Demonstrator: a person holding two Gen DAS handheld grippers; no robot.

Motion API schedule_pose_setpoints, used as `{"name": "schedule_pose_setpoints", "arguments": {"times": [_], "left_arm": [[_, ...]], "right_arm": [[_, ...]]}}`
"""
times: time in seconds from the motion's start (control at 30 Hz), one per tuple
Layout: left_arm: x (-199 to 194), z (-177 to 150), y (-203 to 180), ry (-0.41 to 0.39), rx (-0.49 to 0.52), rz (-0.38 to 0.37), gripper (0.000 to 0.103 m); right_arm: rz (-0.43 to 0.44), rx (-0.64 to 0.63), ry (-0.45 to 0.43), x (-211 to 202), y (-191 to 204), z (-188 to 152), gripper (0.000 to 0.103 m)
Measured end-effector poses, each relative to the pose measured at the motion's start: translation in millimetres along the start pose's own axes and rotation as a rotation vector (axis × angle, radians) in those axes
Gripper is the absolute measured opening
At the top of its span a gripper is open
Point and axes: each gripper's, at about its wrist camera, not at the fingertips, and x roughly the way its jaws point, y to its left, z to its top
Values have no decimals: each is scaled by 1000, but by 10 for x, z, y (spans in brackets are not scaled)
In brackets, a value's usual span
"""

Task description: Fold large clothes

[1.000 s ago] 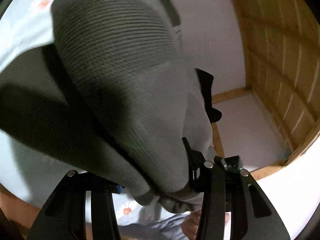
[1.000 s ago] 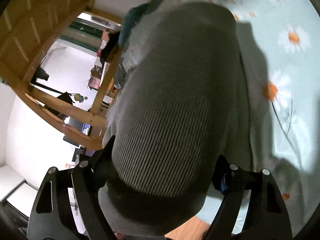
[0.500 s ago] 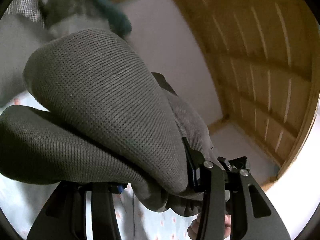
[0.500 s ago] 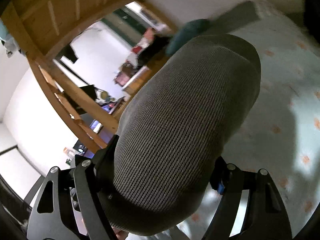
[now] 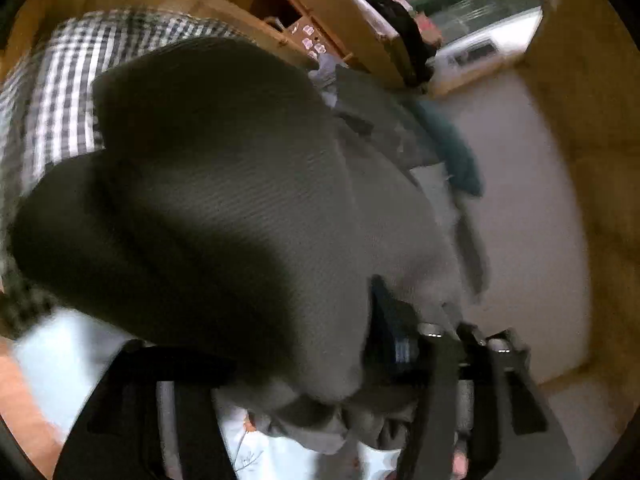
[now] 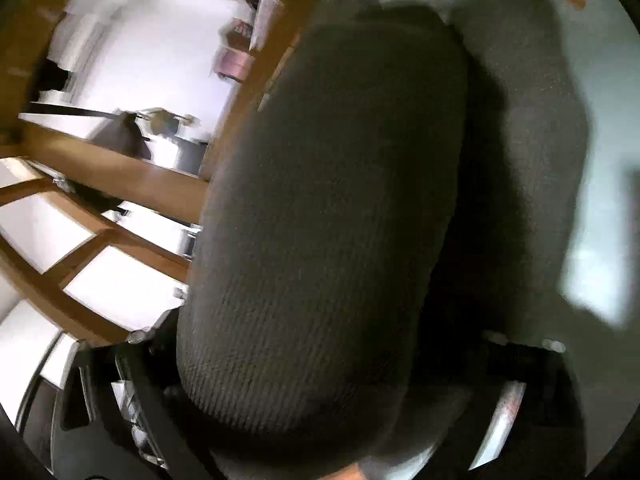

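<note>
The left gripper is clamped on a bunched fold of the grey knit garment, the cloth bulging up and over its two dark fingers and hiding most of the view ahead. The right gripper likewise grips the same grey knit garment, a thick ribbed roll rising from between its fingers, with a second hanging part of the cloth just to the right. The garment is held up off the pale blue flowered bedsheet, which shows below and beside it in both views. Behind the cloth in the left wrist view lies a black-and-white checked fabric, and a teal cloth lies near a white wall. A wooden bed frame crosses the right wrist view. A wooden cubby sits open at the top of the left view; its contents are too blurred to tell
</note>
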Motion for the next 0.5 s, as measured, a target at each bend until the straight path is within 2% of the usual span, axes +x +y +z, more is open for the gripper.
{"name": "schedule_pose_setpoints", "arguments": {"times": [0.1,0.17,0.2,0.23,0.27,0.3,0.33,0.37,0.4,0.43,0.5], "left_arm": [[-44,-2,102,43,7,-7,73],[-113,-30,-15,80,22,2,75],[-213,-120,-246,64,56,14,84],[-323,-246,-444,41,107,20,98],[-420,-354,-584,34,156,10,98],[-540,-489,-712,24,221,39,98],[-577,-665,-998,10,266,50,97],[-652,-715,-1107,-5,331,23,97],[-701,-730,-1256,-21,428,29,97],[-678,-715,-1487,-43,507,65,97],[-574,-697,-1881,-174,678,198,97]], "right_arm": [[-21,-30,-6,-164,31,-60,101],[-92,-100,-13,-376,124,-84,101],[-124,-141,-23,-478,177,-100,101],[-178,-219,-50,-655,284,-138,101],[-230,-294,-79,-786,380,-165,101],[-272,-346,-96,-905,443,-209,101],[-323,-398,-120,-1024,508,-247,101],[-389,-452,-142,-1174,542,-371,101],[-434,-475,-148,-1235,540,-433,101],[-492,-489,-150,-1325,490,-500,101],[-592,-472,-144,-1490,342,-775,100]]}}
